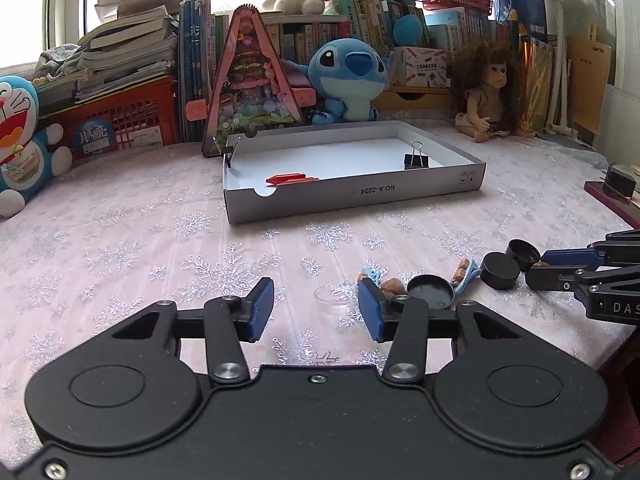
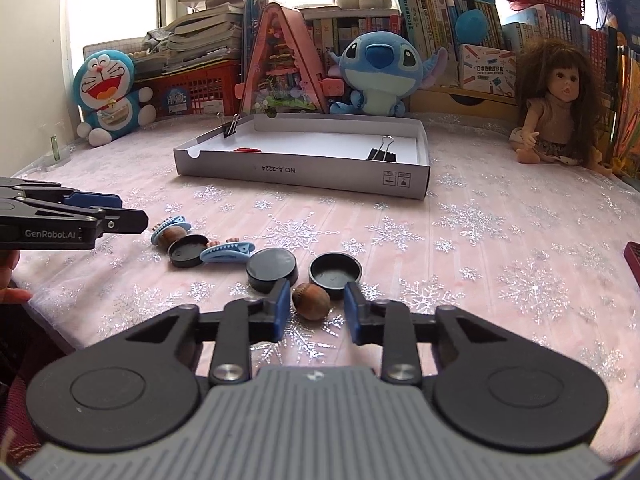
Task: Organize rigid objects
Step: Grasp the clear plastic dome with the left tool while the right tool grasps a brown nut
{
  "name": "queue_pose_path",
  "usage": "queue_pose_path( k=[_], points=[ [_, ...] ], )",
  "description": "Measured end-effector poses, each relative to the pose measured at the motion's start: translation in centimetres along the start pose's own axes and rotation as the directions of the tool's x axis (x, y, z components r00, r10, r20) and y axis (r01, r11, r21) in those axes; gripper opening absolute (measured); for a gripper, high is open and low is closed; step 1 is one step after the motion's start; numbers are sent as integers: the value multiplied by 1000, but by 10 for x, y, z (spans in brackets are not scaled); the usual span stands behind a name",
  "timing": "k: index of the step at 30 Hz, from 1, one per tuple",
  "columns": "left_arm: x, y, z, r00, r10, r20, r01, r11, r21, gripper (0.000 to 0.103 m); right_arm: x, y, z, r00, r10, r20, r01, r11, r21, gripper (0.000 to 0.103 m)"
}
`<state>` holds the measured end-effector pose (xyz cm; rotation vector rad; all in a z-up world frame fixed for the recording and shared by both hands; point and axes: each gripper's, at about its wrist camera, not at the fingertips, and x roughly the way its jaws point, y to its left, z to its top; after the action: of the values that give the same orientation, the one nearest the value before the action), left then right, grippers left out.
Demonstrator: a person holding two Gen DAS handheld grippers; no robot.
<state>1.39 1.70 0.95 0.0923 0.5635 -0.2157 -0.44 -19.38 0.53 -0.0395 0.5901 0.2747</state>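
Tray (image 2: pixel 304 178): a shallow grey-and-white box at the far side of the tabletop (image 2: pixel 500 240), holding two black binder clips (image 2: pixel 382 154), one clamped on its left wall, and a flat red piece (image 2: pixel 248 149).
Loose items: three black caps (image 2: pixel 335 270), two blue hair clips (image 2: pixel 227 251) and nuts lie near the front edge, outside the tray.
Right tongs (image 2: pixel 314 306): narrow, straddling a brown nut (image 2: pixel 311 301) without pressing it.
Left tongs (image 1: pixel 316 304): partly open over a clear disc (image 1: pixel 334 295); grip none.
Backdrop: plush toys, a doll (image 2: pixel 560 108), stacked books, red baskets (image 1: pixel 120 120).
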Motion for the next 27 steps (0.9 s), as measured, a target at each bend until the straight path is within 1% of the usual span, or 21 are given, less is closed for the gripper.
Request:
queue_pose_path(
  k=[5, 9, 10, 14, 21, 27],
  points=[
    [6, -4, -1, 1000, -17, -18, 17, 1000, 0, 39, 0, 3, -1, 1000, 8, -3, -8, 1000, -1, 30],
    [9, -5, -2, 999, -23, -22, 23, 1000, -2, 28, 0, 3, -1, 1000, 7, -2, -7, 1000, 2, 29],
    [10, -5, -2, 999, -23, -24, 23, 1000, -3, 27, 0, 3, -1, 1000, 7, -3, -7, 1000, 2, 29],
    [12, -5, -2, 999, -20, -30, 20, 1000, -7, 26, 0, 3, -1, 1000, 7, -2, -7, 1000, 4, 29],
    [14, -8, -1, 1000, -4, -7, 5, 1000, 9, 27, 3, 3, 0, 1000, 6, 1, -6, 1000, -1, 29],
    [22, -9, -1, 1000, 0, -27, 0, 1000, 12, 28, 5, 5, 0, 1000, 4, 2, -4, 1000, -7, 29]
  ],
)
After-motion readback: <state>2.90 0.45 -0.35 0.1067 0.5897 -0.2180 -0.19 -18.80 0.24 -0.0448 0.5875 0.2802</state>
